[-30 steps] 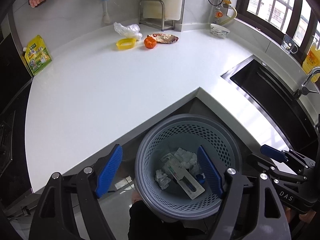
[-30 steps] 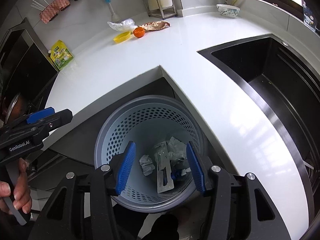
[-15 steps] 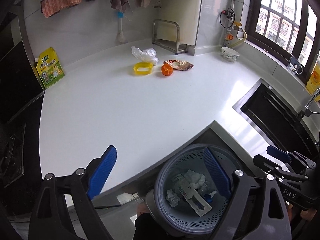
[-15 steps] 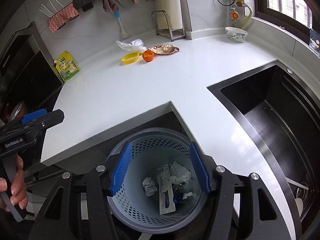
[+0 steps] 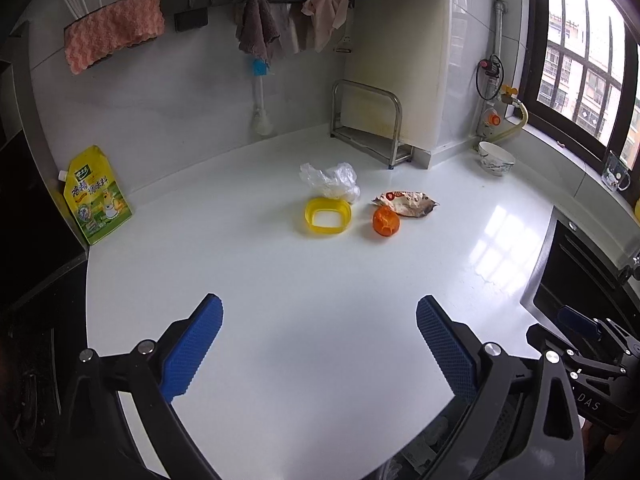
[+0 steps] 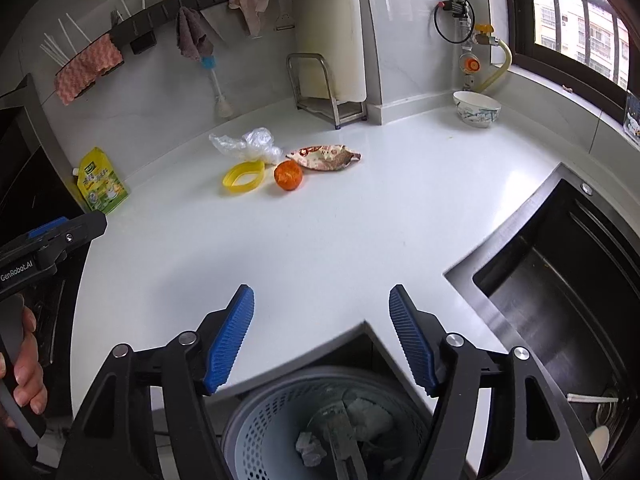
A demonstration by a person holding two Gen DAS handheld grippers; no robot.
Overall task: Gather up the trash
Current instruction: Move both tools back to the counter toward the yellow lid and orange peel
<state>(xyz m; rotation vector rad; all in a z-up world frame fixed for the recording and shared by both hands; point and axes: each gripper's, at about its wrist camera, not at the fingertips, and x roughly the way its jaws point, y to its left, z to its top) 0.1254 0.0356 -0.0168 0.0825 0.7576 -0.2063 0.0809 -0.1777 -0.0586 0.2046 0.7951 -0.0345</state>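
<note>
White tabletop [image 5: 280, 300] bare between jaws and trash cluster far ahead: orange peel [image 6: 288, 175], snack wrapper [image 6: 325, 157] lying crosswise, plastic bag [image 6: 250, 145], yellow ring [image 6: 243, 176]. Left gripper [image 5: 318, 350] and right gripper [image 6: 322, 334] both empty, jaws opening. Right looks nearer. Bin [image 6: 280, 416] below edge. Path clear.
</note>
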